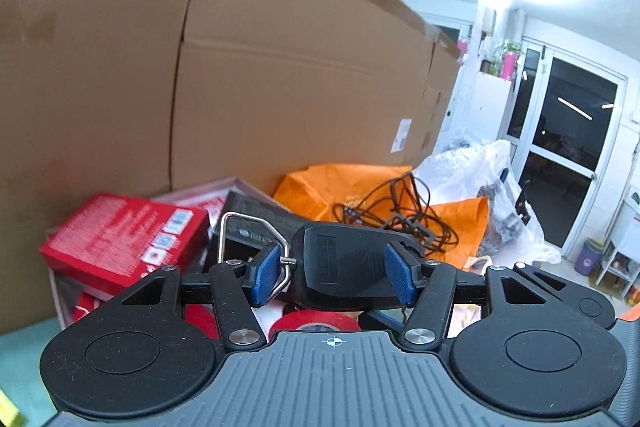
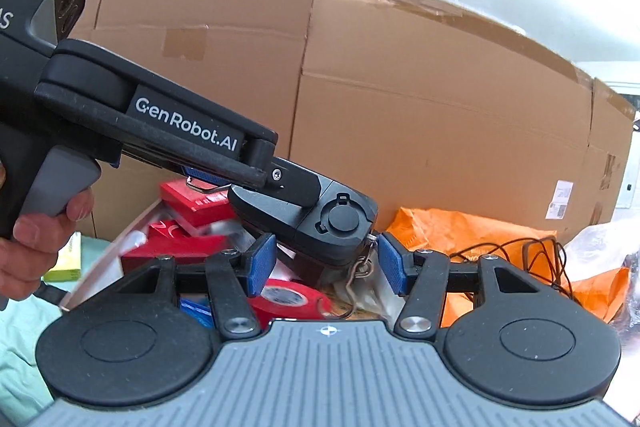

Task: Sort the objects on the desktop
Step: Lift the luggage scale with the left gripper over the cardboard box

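A wall of cardboard boxes point(image 1: 280, 67) fills the background from nine to two o'clock. Below it an open box point(image 2: 116, 247) holds red cartons and tape rolls. Both grippers clamp one black device point(image 1: 340, 263) (wire bail at its nine o'clock): left gripper point(image 1: 334, 269) angled downward, right gripper point(image 2: 326, 263) nearly level. A hand point(image 2: 36, 227) squeezes the left trigger.

Matt black plastic device point(image 1: 340, 263) with a bare metal wire loop point(image 1: 240, 223); behind the tongs, rough brown cardboard point(image 1: 280, 67) under glossy tape.
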The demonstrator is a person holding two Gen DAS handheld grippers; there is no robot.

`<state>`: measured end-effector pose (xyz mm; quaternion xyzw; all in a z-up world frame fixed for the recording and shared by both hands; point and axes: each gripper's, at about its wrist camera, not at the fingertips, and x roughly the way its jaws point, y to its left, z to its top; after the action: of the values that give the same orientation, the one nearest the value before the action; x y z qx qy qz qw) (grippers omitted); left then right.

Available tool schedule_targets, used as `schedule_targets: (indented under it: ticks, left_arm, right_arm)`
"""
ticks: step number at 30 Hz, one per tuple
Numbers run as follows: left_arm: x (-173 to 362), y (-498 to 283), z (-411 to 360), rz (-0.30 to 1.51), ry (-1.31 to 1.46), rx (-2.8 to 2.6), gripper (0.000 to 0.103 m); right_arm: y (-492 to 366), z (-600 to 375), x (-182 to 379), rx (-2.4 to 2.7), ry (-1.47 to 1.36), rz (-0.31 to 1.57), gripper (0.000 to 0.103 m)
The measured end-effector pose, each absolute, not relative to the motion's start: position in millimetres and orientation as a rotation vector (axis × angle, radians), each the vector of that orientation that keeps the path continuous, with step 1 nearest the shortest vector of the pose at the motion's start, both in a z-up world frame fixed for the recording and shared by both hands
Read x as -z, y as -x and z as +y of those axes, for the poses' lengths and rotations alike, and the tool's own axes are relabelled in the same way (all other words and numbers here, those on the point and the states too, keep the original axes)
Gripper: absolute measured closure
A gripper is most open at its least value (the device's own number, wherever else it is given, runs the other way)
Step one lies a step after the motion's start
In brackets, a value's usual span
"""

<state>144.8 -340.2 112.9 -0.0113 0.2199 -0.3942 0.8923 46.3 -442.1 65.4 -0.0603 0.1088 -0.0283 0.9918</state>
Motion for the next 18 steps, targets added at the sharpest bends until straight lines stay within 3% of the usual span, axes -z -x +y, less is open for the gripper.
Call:
schedule_targets:
  ticks: [3,7,10,18]
  left_arm:
    - [-99.8,-155.3,-349.3,0.494,0.012,0.814,0.041]
    - [-82.3,-167.6,-353.3,0.583,0.03,0.834,0.012]
    - [-78.3,-163.7,-349.2,0.548,0.028,0.832,0.001]
    - [-78.7,-155.1,-346.5,0.538,-0.002,0.808,0.0]
  right_arm:
    - [-51.5,-443.2,-53.2,0.059,0.125,0.254,0.042]
    - [-56.4,-445.1,-40.2,0.085,0.107,0.272,0.034]
    - [-52.9,-444.2,-38.9,0.101,0.102,0.263,0.023]
    - [-50.1,-440.0,-41.3,0.133,0.092,0.247,0.003]
